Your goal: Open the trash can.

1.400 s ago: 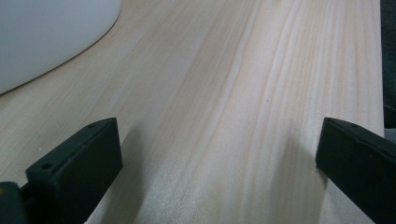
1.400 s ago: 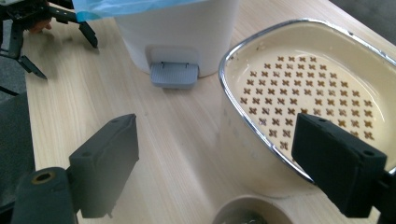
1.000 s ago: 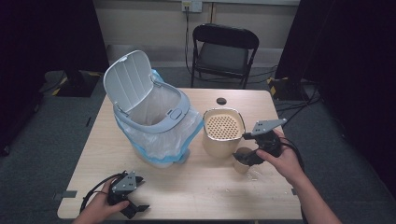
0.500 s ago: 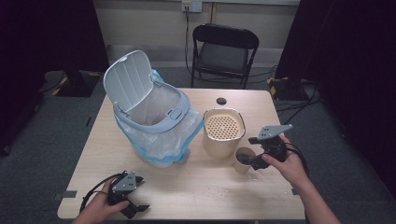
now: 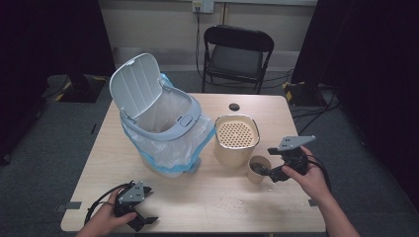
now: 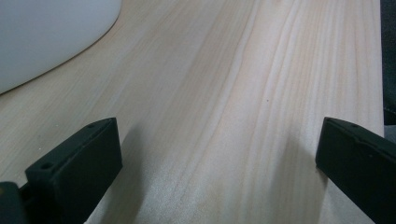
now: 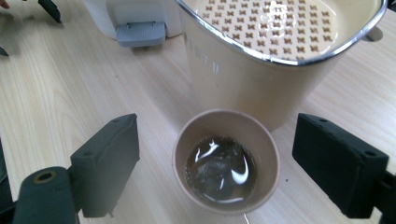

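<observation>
Right gripper [image 7: 215, 172] lines up on the paper cup [image 7: 226, 161] — nothing lifted yet!

The cup, dark liquid inside, stands on the worktop [image 5: 222, 197] just beside the cream strainer container [image 5: 236, 139], with the lined bin [image 5: 158, 126] open to the left. The right gripper's jaws sit about half open either side of the cup, apart from its wall. The grasp and whatever emptying follows look undone. The left gripper [image 6: 215, 163] rests wide open, holding nothing.

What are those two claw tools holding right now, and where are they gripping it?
Nothing. The right gripper has its jaws open on either side of the paper cup without touching it. The left gripper is open over the bare table.
</observation>
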`<state>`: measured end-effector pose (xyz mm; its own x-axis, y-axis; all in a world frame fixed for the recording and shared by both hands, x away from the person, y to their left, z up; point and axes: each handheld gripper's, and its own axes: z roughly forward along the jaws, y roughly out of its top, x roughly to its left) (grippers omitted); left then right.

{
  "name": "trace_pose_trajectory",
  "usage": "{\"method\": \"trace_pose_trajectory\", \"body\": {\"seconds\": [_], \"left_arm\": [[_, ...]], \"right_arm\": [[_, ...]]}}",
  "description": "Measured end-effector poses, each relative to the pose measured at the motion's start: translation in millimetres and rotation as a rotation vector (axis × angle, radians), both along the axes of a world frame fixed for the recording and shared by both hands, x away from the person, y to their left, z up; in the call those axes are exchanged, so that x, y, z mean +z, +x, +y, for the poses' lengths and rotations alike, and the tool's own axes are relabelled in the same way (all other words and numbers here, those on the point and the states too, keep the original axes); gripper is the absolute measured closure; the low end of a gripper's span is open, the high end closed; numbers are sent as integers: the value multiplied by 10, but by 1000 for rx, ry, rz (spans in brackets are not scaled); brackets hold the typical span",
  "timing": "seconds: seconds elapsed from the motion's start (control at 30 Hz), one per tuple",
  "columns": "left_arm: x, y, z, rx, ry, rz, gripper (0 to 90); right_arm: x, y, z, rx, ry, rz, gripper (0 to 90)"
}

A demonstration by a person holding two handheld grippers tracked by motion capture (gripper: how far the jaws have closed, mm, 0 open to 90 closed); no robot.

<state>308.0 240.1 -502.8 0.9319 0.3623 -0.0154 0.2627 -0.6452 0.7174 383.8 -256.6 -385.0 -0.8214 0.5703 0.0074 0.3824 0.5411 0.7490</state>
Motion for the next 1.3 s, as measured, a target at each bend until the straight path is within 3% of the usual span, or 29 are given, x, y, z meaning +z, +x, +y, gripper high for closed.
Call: {"method": "trace_pose_trajectory", "body": {"seconds": [0.23, 0.47, 0.8, 1.3], "left_arm": [[2, 5, 1, -4, 3, 4, 0], [2, 5, 1, -4, 4, 3, 0], [2, 4, 1, -3, 4, 3, 0], [2, 4, 0, -2, 3, 3, 0]], "right_arm": [[-86, -70, -124, -17, 3, 11, 143], [-313, -127, -241, -40, 17, 37, 143], [-522, -133, -270, -68, 22, 42, 144], [-676, -124, -271, -73, 31, 30, 145]]}}
